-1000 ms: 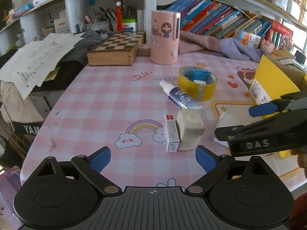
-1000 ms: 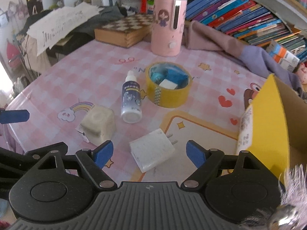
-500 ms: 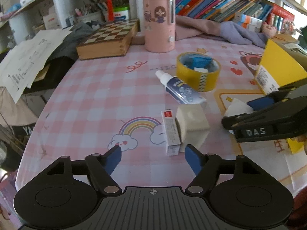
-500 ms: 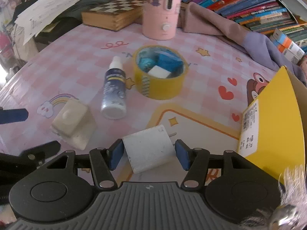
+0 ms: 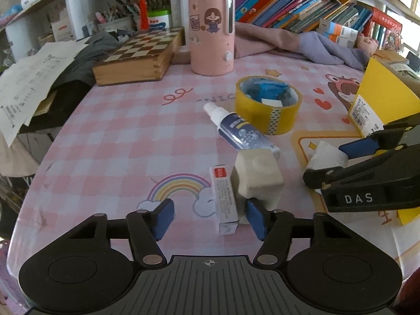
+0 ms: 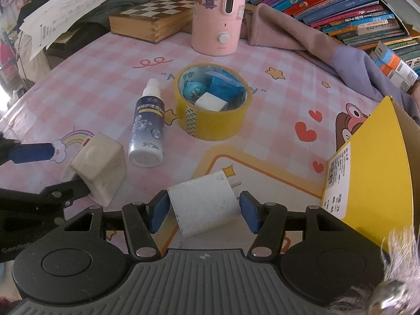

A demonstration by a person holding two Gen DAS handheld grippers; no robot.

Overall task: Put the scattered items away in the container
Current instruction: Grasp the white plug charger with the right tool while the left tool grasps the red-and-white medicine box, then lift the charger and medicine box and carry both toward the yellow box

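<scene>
At the far left of the pink checked tablecloth (image 5: pixel 110 141), loose papers (image 5: pixel 29 84) hang over dark clothes, with a wooden chessboard box (image 5: pixel 139 57) beside them and a pink cylinder (image 5: pixel 211 30) further along. Lower down, the left gripper (image 5: pixel 210 218) is closing around a small red-and-white carton (image 5: pixel 223 197) and a cream cube (image 5: pixel 258 177) that lie side by side. The right pad presses the cube's near corner, while the left pad stands clear of the carton. Just beyond the cube lies a spray bottle (image 6: pixel 147 126) on its side, its cap pointing away, and next to it a yellow tape roll (image 6: pixel 212 120) with small blue and white bits inside its ring. Further right, the right gripper (image 6: pixel 203 211) has clamped a white plug adapter (image 6: pixel 203 202) between both pads, prongs pointing right. At the right edge stands the yellow cardboard box (image 6: pixel 367 173), open, close to the adapter.
</scene>
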